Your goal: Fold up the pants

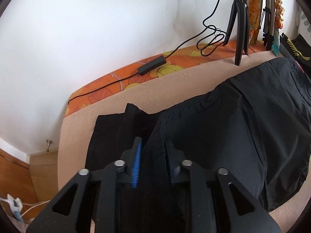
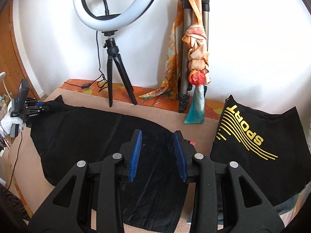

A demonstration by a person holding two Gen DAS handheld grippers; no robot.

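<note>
Black pants (image 2: 93, 134) lie spread across a beige blanket (image 2: 29, 167), waistband towards the right. In the left wrist view the pants (image 1: 223, 132) stretch to the right, and my left gripper (image 1: 153, 145) is shut on the leg-end fabric, which is bunched between its blue pads (image 1: 137, 161). That gripper also shows at the far left of the right wrist view (image 2: 41, 104), holding the leg end. My right gripper (image 2: 157, 136) is open, its blue pads (image 2: 136, 153) standing just above the waistband area, with nothing held.
A ring light on a black tripod (image 2: 116, 73) stands at the back, its cable and control box (image 1: 151, 65) on the orange floral sheet. A folded tripod with scarves (image 2: 196, 58) leans on the wall. A black cloth printed SPORT (image 2: 258, 147) lies at the right.
</note>
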